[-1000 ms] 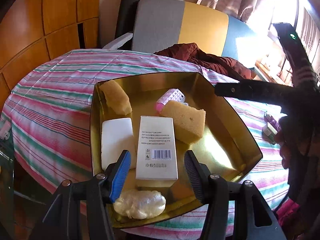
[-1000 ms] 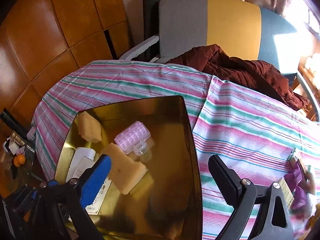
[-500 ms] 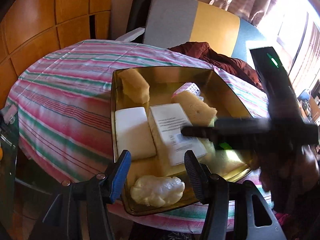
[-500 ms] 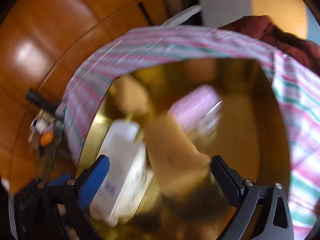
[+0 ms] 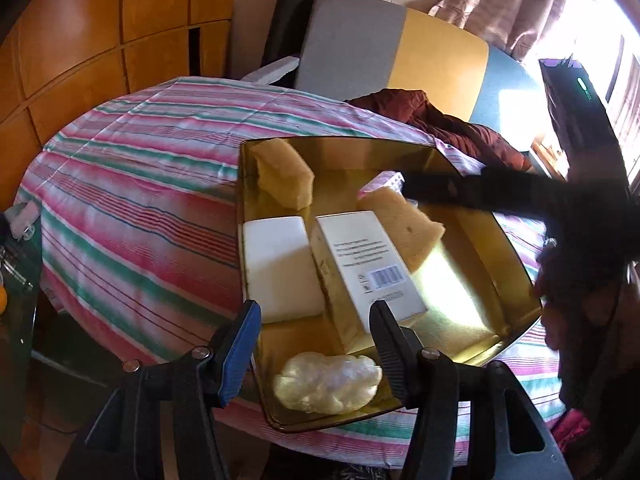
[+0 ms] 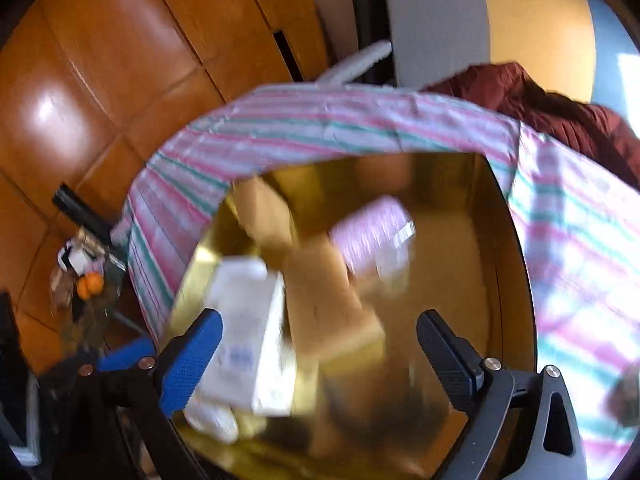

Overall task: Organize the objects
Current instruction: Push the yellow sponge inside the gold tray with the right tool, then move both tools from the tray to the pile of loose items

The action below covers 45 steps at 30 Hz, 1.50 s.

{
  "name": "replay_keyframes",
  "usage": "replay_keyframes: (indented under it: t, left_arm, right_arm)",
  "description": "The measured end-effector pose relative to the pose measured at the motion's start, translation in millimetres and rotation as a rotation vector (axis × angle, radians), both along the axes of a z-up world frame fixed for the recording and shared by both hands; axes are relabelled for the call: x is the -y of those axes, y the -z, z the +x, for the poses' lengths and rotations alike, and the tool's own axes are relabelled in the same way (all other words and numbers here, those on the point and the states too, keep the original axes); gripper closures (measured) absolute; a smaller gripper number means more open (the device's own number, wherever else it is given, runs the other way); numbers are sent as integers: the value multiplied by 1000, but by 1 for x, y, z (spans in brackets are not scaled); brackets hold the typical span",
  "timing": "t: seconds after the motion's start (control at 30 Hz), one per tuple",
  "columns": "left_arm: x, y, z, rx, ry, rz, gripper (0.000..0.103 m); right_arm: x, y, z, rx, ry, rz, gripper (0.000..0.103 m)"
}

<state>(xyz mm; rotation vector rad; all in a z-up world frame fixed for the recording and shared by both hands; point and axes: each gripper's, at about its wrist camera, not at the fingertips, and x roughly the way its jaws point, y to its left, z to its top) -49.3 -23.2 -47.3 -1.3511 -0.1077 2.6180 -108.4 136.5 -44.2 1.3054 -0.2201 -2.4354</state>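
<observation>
A gold square tray (image 5: 476, 236) sits on the striped tablecloth (image 5: 132, 200). In it lie a white box with a barcode (image 5: 372, 260), a white block (image 5: 280, 264), two yellow sponges (image 5: 284, 176) (image 5: 404, 224), a pink hair roller (image 5: 384, 180) and a pale crumpled wad (image 5: 328, 380). My left gripper (image 5: 314, 344) is open and empty above the tray's near edge. My right gripper (image 6: 318, 360) is open and empty above the tray (image 6: 504, 280), over the sponge (image 6: 324, 296) and box (image 6: 248, 332); that view is blurred. Its dark finger (image 5: 460, 192) shows over the tray in the left wrist view.
A grey, yellow and blue chair (image 5: 400, 60) with a dark red jacket (image 5: 452, 124) stands behind the table. Wooden panels (image 5: 80, 40) line the left wall. A side stand with an orange fruit (image 6: 90, 284) is at the left below the table edge.
My right gripper swung left from the bare cloth to above the tray's contents. My left gripper drew back and shifted left, so the tray sits further right in its view.
</observation>
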Motion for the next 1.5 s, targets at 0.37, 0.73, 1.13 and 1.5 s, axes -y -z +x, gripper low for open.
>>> replay_keyframes:
  t: [0.37,0.73,1.13,1.5]
  left_arm:
    - [14,9,-5,31,-32,18,46]
    - [10,0,-3,1,-28,3,46]
    - [0,-16,7,-57,-17,-42,45]
    - [-28,-28,11,-100,60,-88,45]
  right_arm:
    - [22,46,-12,196,-152,-70,4]
    - [-19,36,29,186,-56,-130,1]
    - [-20,3,60,3,15,112,0]
    - [-48,-6,73,-60,143,152,0]
